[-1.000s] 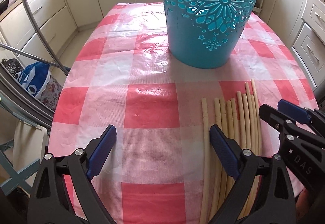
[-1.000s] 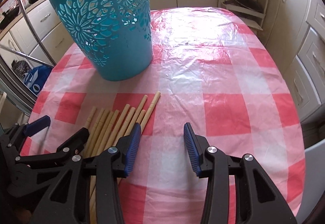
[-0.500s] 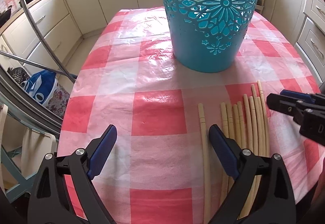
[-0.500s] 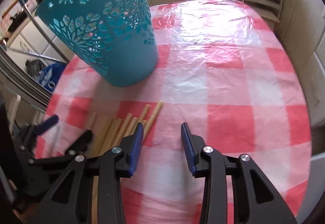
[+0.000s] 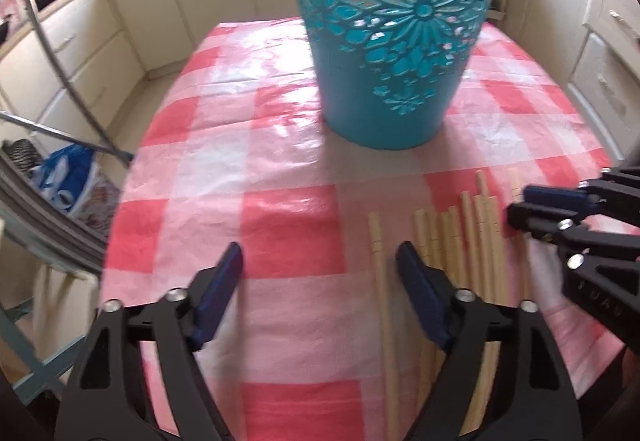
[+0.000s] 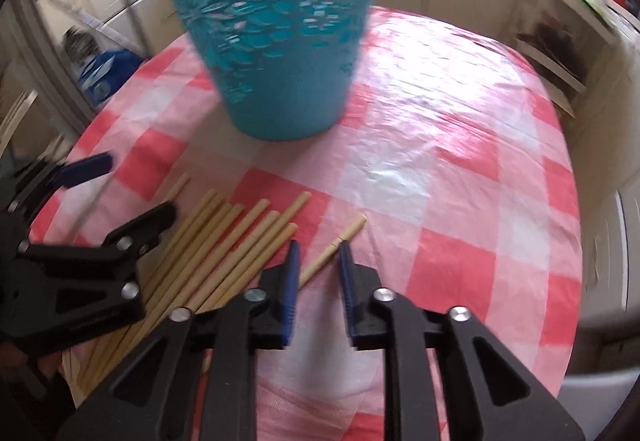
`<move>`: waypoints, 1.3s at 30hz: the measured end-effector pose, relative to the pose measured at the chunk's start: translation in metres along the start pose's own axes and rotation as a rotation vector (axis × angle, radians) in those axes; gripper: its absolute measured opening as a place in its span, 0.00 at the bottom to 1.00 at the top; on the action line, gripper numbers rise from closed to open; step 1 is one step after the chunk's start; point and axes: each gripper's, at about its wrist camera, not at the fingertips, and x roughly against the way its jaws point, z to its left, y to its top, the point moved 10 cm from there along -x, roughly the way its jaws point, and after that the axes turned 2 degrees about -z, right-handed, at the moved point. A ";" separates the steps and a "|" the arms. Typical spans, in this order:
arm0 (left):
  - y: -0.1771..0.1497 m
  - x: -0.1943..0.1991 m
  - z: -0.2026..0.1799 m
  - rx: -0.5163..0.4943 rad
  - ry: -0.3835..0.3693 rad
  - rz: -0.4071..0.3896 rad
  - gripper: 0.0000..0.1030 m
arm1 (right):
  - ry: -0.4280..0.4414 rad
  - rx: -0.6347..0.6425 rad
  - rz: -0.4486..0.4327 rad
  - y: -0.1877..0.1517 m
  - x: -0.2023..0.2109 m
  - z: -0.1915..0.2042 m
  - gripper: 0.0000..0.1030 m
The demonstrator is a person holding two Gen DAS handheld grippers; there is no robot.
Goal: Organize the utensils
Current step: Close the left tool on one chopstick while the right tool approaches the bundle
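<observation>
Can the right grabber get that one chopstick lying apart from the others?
Probably yes. The right gripper is open, its fingers on either side of the lone chopstick, which lies apart from the chopstick bundle on the tablecloth. Nothing blocks it.

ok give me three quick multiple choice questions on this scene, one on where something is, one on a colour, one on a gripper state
1. Where is the lone chopstick in the right wrist view?
A. between the right gripper's fingers
B. inside the basket
C. on the floor

2. What colour is the basket?
A. yellow
B. teal
C. black

3. How is the left gripper?
A. shut on a chopstick
B. open, holding nothing
C. shut on the basket

Answers: 1 A, the stick runs up through the narrow gap; 2 B, its cut-out wall is teal; 3 B, the fingers stand wide apart over the tablecloth.
</observation>
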 end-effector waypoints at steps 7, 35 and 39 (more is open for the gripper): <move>0.004 0.003 -0.011 -0.010 -0.098 -0.015 0.18 | 0.045 0.114 0.018 0.003 -0.001 -0.001 0.14; -0.002 0.006 -0.011 -0.037 -0.170 0.025 0.07 | -0.002 -0.025 0.051 -0.006 0.005 -0.018 0.13; -0.001 0.008 -0.012 -0.050 -0.161 0.018 0.05 | 0.005 0.002 0.044 -0.008 0.008 -0.014 0.06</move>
